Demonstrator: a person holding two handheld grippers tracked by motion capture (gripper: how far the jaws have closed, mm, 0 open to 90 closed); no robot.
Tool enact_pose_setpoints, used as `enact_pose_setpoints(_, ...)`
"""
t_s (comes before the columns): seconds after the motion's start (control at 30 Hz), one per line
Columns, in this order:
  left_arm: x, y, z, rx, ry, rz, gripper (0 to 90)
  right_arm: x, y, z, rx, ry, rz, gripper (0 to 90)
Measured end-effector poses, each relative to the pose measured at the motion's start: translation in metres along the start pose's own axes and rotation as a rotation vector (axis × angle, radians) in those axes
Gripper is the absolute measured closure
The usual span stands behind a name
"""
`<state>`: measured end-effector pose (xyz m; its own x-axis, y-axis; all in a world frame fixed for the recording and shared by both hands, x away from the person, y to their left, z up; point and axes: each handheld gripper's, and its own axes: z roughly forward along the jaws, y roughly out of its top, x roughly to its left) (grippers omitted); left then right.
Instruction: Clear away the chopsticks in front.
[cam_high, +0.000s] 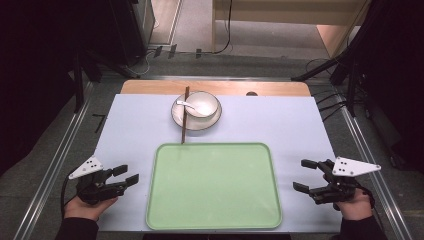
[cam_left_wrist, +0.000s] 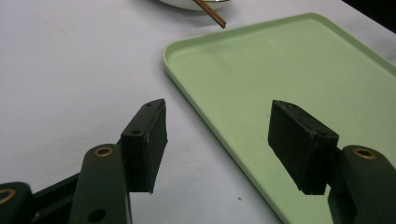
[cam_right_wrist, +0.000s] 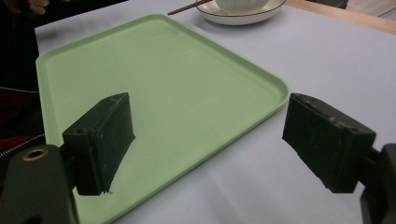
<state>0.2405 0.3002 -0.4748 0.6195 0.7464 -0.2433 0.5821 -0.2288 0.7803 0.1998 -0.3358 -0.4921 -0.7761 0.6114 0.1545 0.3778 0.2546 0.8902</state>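
A pale green tray (cam_high: 214, 220) lies empty at the front middle of the white table. Behind it a white plate (cam_high: 179, 118) carries a white bowl (cam_high: 205, 102) with a white spoon (cam_high: 187, 104) in it. Brown chopsticks (cam_high: 184, 117) lie across the plate's left side, their tips near the tray's far edge. My left gripper (cam_high: 126, 174) is open, left of the tray, holding nothing. My right gripper (cam_high: 305, 175) is open, right of the tray, also holding nothing. The left gripper view has the tray (cam_left_wrist: 299, 60) and chopstick tips (cam_left_wrist: 212, 14); the right gripper view has the tray (cam_right_wrist: 154, 74) and plate (cam_right_wrist: 233, 17).
A strip of wooden tabletop (cam_high: 150, 87) runs along the far edge behind the white cover. Metal rails (cam_high: 55, 160) flank the table on both sides. Dark stands and cables sit on the floor beyond.
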Motion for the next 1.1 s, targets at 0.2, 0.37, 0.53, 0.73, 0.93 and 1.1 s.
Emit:
enact_pose_setpoints(0.2,0.002,0.003,0.002,0.051,0.017,-0.05,31.1,0.0,0.0,0.0,-0.003,0.0,-0.002,16.7)
enact_pose_setpoints(0.37,0.004,0.008,0.007,0.074,-0.007,-0.103,27.6,0.0,0.0,0.001,0.003,0.0,-0.004,16.7)
enact_pose_setpoints(0.53,0.001,0.02,0.013,0.087,-0.008,-0.112,27.6,-0.001,-0.001,0.001,0.003,-0.002,0.003,16.7)
enact_pose_setpoints(0.73,0.001,0.029,0.02,0.124,0.021,-0.112,28.5,-0.002,-0.001,0.0,0.002,-0.008,0.008,16.7)
enact_pose_setpoints(0.93,0.002,0.042,0.031,0.159,0.032,-0.117,29.7,-0.003,-0.001,0.001,-0.001,-0.011,0.01,16.7)
enact_pose_setpoints(1.1,0.003,0.055,0.036,0.16,0.045,-0.117,30.4,-0.003,-0.001,0.001,0.003,-0.011,0.017,16.7)
